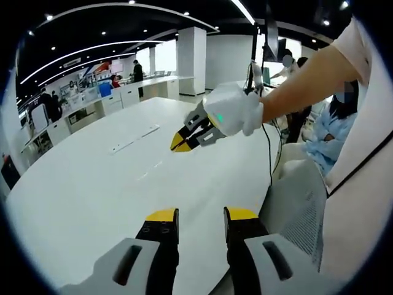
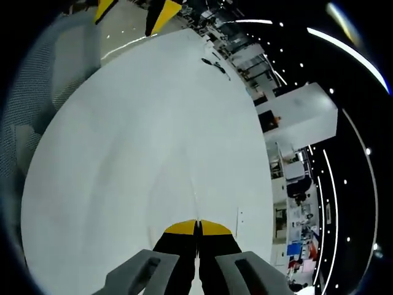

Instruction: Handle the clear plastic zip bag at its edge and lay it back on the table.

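- White, glossy worktop [image 1: 92, 184] under both claws, with a long slot cover [image 1: 134, 139] towards the far edge.
- Left claw [image 1: 201, 215]: released, yellow tips apart, nothing between them, aimed across the worktop from its near edge.
- Right claw [image 2: 197, 226]: clenched, tips pressed together with no gap; held by a gloved hand [image 1: 236, 110] above the worktop, towards the right edge.
- Clear plastic zip bag: cannot place it with confidence. See only a faint line [image 2: 194, 190] running away from the clenched tips over the worktop, possibly a film edge or crease. Cannot tell whether the right claw pinches the bag or merely rests shut.
- Mesh chair back [image 1: 301, 209] just beside the near right edge of the worktop.
- Judged risks:
  - Losing track of transparent film on a bright surface, so closing on air or on the wrong edge.
  - Slipping out of a thin pinch if gripped only at the very rim.
  - Dropping the bag crumpled or folded rather than flat if released while high.
  - Sliding off the right edge towards the chair if set down too near that side.
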Action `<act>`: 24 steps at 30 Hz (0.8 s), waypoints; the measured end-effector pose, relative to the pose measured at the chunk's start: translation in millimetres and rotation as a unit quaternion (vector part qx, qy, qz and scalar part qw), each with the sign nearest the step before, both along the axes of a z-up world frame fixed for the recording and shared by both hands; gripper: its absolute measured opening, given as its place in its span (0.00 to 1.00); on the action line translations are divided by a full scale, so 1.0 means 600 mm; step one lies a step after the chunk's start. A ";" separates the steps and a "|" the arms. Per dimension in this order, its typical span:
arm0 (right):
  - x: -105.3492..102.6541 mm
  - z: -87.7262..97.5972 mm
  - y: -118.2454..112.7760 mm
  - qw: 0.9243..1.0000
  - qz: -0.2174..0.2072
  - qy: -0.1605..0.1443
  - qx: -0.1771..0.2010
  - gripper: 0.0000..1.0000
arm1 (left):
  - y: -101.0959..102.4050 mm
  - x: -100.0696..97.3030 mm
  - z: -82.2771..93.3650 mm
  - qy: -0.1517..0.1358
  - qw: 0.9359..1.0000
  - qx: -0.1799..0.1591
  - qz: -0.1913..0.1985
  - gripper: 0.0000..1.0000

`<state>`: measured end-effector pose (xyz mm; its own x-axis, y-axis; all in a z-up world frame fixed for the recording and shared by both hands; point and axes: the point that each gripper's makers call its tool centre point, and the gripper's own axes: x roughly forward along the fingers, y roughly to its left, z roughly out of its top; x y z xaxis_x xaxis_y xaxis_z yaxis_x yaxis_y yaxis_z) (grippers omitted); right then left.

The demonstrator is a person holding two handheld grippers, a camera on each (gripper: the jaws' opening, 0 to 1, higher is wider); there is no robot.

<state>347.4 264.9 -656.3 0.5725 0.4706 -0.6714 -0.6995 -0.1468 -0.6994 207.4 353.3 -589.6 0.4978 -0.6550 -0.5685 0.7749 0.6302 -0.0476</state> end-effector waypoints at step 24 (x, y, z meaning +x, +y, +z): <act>-0.018 -0.081 -0.014 0.999 -0.026 0.038 0.000 0.00 | -0.002 -0.003 -0.007 0.010 1.000 0.002 0.004 0.27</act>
<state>336.3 256.3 -704.8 0.5434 0.4413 -0.7142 -0.7576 -0.1088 -0.6436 205.5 352.3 -593.6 0.4916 -0.6492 -0.5804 0.7692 0.6362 -0.0601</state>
